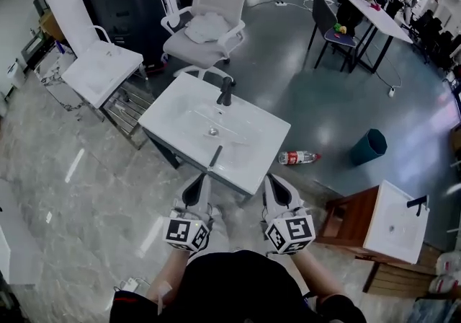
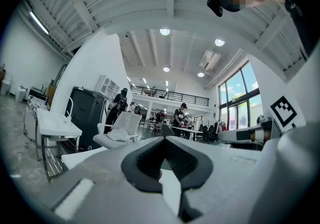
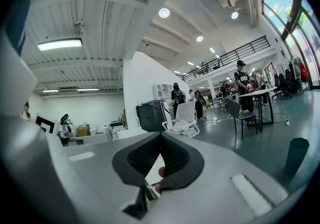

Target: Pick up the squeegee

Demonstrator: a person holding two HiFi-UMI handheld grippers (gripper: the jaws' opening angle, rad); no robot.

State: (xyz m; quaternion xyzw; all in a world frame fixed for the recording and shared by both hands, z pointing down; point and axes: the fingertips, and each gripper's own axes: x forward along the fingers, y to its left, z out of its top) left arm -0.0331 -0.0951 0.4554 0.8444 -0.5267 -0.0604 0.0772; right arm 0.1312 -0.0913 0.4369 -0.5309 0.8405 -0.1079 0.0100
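Head view, looking steeply down. A white sink on a stand is shown at centre, fitted with a black faucet at its far edge. The squeegee is seen as a slim dark bar lying on the near part of the sink top, its length running toward the near edge. It is untouched.

The left gripper and the right gripper are held side by side just short of the sink's near edge, with the squeegee ahead of the gap between them. Each is carried level, and a marker cube is seen at the rear of each.

Left gripper view: the left gripper is shown clenched, tips met, with nothing gripped. Only a diamond-shaped opening is left between the black pads. Right gripper view: the right gripper is likewise shown with tips met and nothing grasped. A small reddish patch is visible through the pad opening, but it cannot be identified.

Surroundings in the head view: a white office chair is placed beyond the sink, and a second sink stands at the left. A plastic bottle lies on the floor to the right, near a teal bin. A third sink on a wooden stand is seen at the lower right.
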